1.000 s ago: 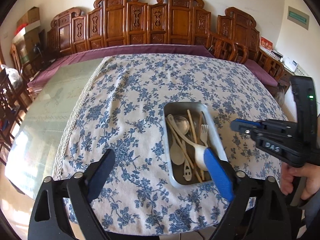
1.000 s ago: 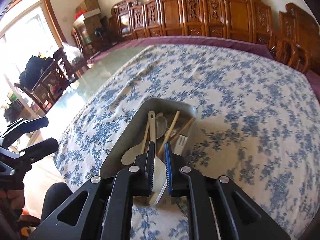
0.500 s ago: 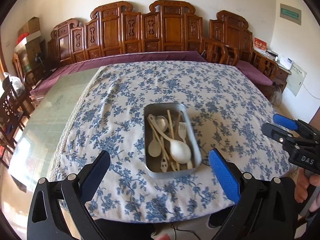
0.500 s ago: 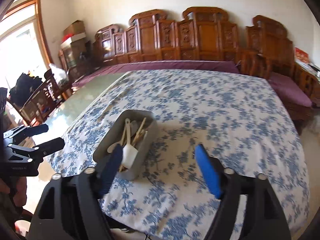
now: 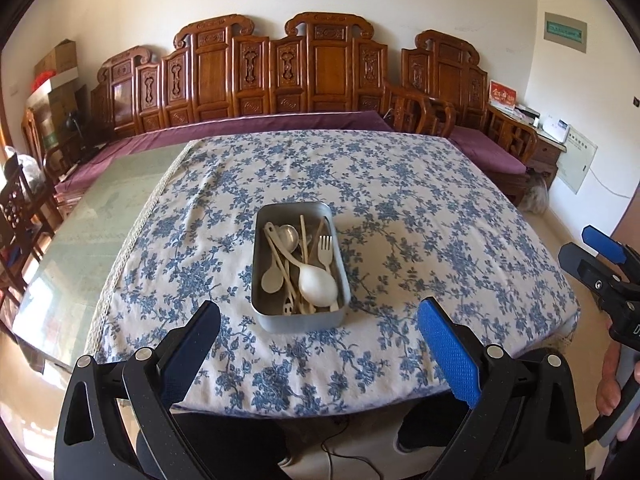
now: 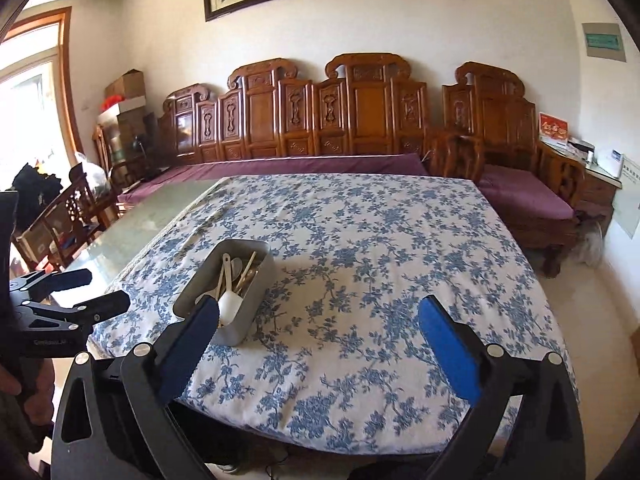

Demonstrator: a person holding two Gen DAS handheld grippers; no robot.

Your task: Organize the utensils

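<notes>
Rectangular grey metal tray (image 5: 262,312), centre frame, rests on the blue-flowered white tablecloth (image 5: 420,216) and holds a white plastic spoon (image 5: 318,284), fork (image 5: 326,246) and wooden chopsticks (image 5: 303,228). Left gripper (image 5: 320,344) released and empty; right gripper (image 6: 320,344), its jaws having just been opening, likewise empty.

Both tools are showing black plastic frames with triangular cut-outs and silver screws. The left gripper (image 5: 320,344) and right gripper (image 6: 320,340) are wearing blue textured pads — the right one is also carrying white lettering at the right edge (image 5: 634,330).
</notes>
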